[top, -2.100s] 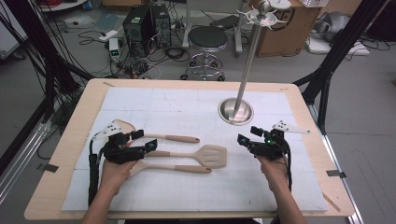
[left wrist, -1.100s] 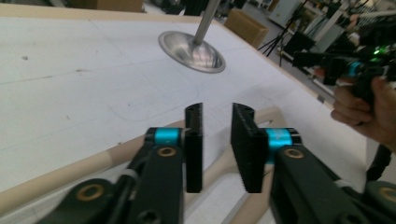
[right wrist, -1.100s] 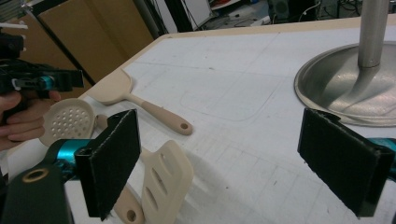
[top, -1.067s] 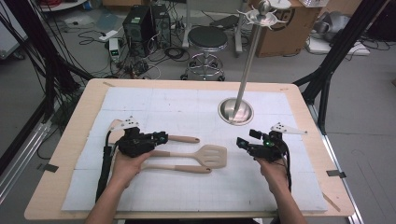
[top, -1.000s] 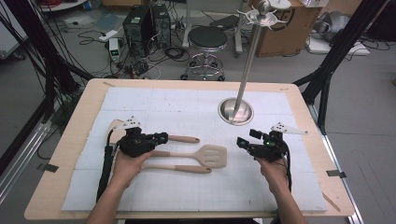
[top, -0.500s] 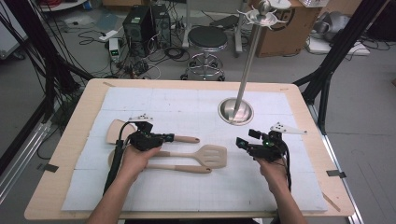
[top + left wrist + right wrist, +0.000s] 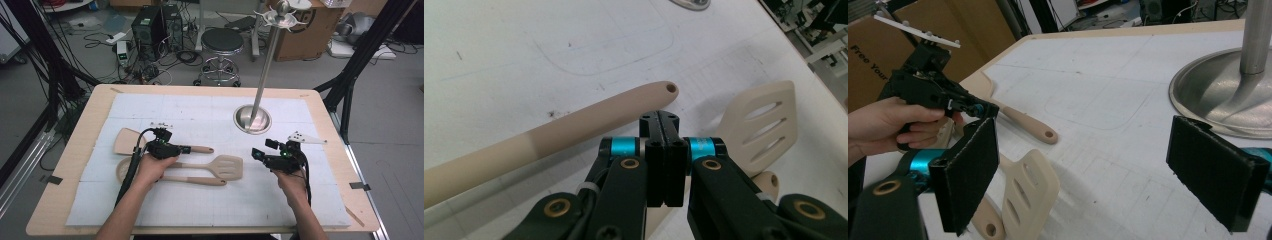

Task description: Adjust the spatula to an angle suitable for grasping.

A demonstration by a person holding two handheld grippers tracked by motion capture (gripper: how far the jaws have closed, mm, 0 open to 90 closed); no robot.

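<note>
high view: my left gripper [image 7: 184, 148] sits over the handle of the flat wooden spatula [image 7: 127, 140], w/ the slotted spatula [image 7: 226, 166] just below it on the white mat [image 7: 210, 115]. right gripper [image 7: 257, 154] is near the slotted blade, apart from it.

left gripper view: jaws fully closed, pads pressed together, nothing between; spatula handle [image 7: 549, 135] lies just beyond the tips.

right gripper view: jaws wide apart, empty; slotted spatula [image 7: 1030, 192] is near the left pad [image 7: 970, 172], metal stand base [image 7: 1218, 92] is farther off to the right.
</note>
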